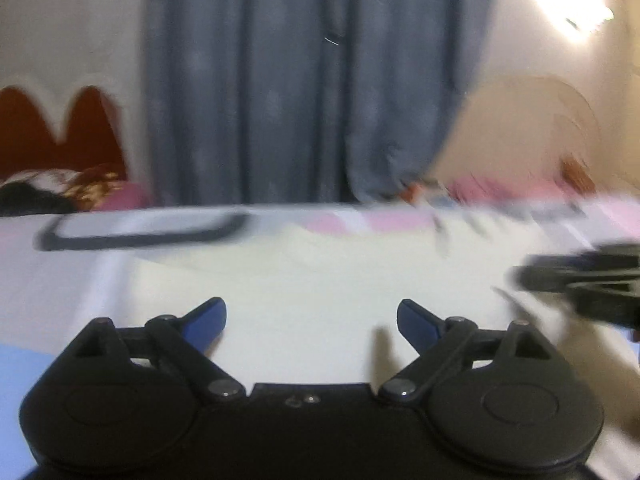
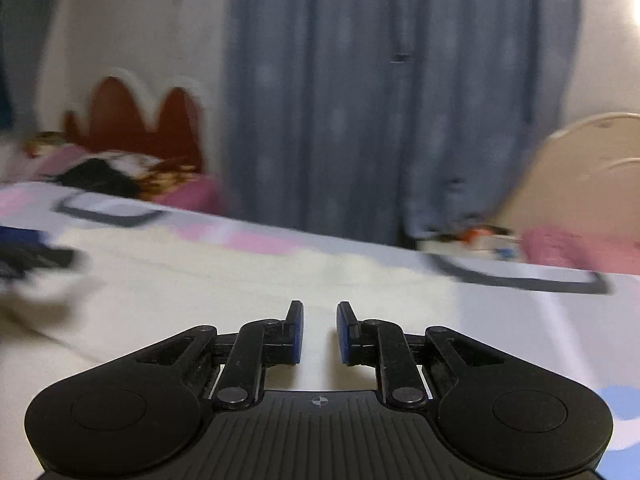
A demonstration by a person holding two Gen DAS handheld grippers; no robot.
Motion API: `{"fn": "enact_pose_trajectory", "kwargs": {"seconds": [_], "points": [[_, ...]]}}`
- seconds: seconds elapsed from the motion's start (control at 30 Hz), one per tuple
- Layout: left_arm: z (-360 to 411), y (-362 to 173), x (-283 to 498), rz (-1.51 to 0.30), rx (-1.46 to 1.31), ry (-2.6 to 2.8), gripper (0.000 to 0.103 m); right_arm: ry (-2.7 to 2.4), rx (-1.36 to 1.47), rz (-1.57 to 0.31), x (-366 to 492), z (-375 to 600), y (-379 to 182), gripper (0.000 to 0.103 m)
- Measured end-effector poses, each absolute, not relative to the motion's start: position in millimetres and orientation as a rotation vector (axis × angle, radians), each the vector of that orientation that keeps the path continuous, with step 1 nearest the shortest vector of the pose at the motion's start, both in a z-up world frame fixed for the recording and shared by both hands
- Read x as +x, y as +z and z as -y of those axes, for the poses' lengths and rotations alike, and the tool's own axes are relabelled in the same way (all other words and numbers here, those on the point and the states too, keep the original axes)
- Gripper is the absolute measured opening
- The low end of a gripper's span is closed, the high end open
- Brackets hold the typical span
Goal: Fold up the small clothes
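Note:
A pale cream garment (image 1: 312, 272) lies flat on the patterned bedsheet and also shows in the right wrist view (image 2: 240, 280). My left gripper (image 1: 311, 312) hovers low over it with its jaws wide apart and nothing between them. My right gripper (image 2: 320, 320) is over the same cloth with a narrow gap between its blue pads (image 2: 345, 332) and holds nothing. The right gripper shows blurred at the right edge of the left wrist view (image 1: 580, 276). The left gripper shows blurred at the left edge of the right wrist view (image 2: 28, 256).
The bedsheet (image 1: 48, 280) has pink, white and blue patches with dark outlined squares. A grey-blue curtain (image 1: 304, 80) hangs behind the bed. A red scalloped headboard (image 1: 60, 132) and dark bedding (image 2: 108, 176) are at the far left. Small clutter (image 2: 480, 240) lies at the far right.

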State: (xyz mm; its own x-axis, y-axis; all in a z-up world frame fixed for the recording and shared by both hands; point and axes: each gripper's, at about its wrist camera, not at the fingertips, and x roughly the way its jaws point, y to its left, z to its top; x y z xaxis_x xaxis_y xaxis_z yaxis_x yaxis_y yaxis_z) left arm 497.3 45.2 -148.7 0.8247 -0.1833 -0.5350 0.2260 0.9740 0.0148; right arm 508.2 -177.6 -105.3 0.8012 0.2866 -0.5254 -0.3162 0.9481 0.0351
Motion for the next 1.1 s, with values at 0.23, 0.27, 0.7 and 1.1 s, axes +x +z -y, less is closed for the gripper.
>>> {"fn": "enact_pose_trajectory", "kwargs": {"seconds": [0.23,0.27,0.7,1.1], "points": [[-58,-159,475,-0.600,0.104,-0.186,0.091,0.326,-0.102,-0.617,474,181,-125,0.033],[-61,-156,474,-0.593,0.101,-0.179,0.091,0.323,-0.081,-0.605,470,188,-121,0.033],[-86,-148,465,-0.620,0.019,-0.084,0.092,0.164,-0.026,-0.647,469,245,-121,0.032],[-102,-156,467,-0.648,-0.078,-0.080,0.098,0.180,0.046,-0.647,487,259,-120,0.032]]}}
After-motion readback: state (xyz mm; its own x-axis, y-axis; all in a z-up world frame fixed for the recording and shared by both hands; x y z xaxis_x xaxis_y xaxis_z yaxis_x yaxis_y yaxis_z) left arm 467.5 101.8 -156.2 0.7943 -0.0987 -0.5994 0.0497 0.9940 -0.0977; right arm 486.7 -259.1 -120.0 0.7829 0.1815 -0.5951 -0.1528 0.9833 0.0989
